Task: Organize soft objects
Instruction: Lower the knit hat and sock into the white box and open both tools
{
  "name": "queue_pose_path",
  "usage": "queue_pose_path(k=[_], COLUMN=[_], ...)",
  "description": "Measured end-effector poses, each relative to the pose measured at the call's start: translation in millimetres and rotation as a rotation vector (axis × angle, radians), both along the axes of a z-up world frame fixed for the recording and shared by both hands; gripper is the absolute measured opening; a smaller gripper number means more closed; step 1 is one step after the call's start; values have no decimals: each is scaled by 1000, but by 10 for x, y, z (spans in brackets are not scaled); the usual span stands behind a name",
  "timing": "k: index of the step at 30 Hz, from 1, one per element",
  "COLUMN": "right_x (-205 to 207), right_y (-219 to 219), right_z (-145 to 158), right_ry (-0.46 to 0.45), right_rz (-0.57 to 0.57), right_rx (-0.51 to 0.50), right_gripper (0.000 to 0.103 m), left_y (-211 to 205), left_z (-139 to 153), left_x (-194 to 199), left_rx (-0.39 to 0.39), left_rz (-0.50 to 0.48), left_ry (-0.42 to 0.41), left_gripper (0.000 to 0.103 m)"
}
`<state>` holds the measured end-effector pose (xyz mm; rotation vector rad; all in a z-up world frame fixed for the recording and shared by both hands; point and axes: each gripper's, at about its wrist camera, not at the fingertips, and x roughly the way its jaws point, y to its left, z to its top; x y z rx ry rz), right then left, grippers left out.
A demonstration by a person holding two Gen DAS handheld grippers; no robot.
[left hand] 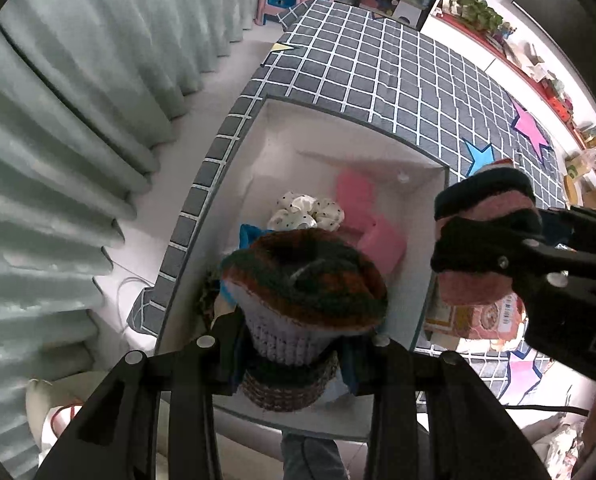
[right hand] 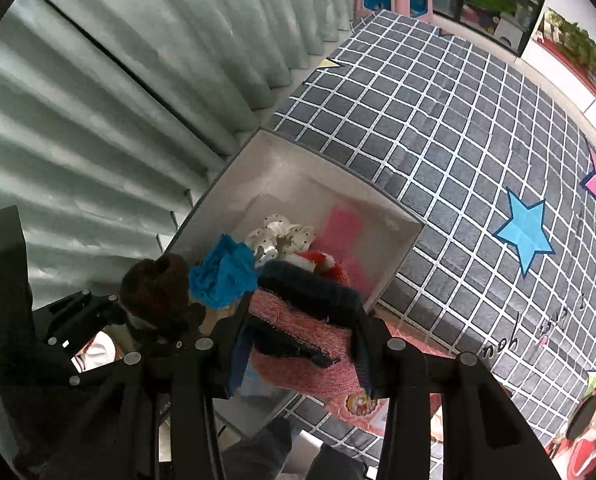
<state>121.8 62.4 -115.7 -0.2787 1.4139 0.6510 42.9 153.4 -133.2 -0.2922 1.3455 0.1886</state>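
Clamped between the left gripper's [left hand: 294,344] black fingers is a knitted sock with a dark green and rust-brown cuff and pale lilac ribbed body [left hand: 304,280]; the jaws stand only partly apart, pressed on its sides. Its long axis runs along the fingers, open cuff pointing away from the camera, down toward the white open-topped cardboard box [left hand: 378,136] beneath it. The right gripper [right hand: 302,344] likewise grips a pink knitted sock with a navy cuff [right hand: 298,320], cuff forward, over the box's near right corner. Inside the box lie a cream polka-dot scrunchie [left hand: 306,210], a pink soft cloth [left hand: 362,208], a crumpled blue cloth [right hand: 224,274] and a red-and-white plush piece [right hand: 322,262], filling the floor below both socks. The box sits on a grey grid-patterned cover with coloured stars [right hand: 478,128], beside pale green pleated curtains [left hand: 58,160].
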Motion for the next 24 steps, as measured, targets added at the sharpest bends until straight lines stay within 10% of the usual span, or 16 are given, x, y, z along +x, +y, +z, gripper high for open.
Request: queue_pose_path(k=[24], right_x=[290], right_y=[68], right_z=[-435], right_ry=[65], right_rz=[-35], right_rx=[-46], right_gripper=[44], left_y=[-19], left_z=[-336], left_x=[439], left_rx=[12], left_rz=[3], left_ry=[79], left_gripper=[40])
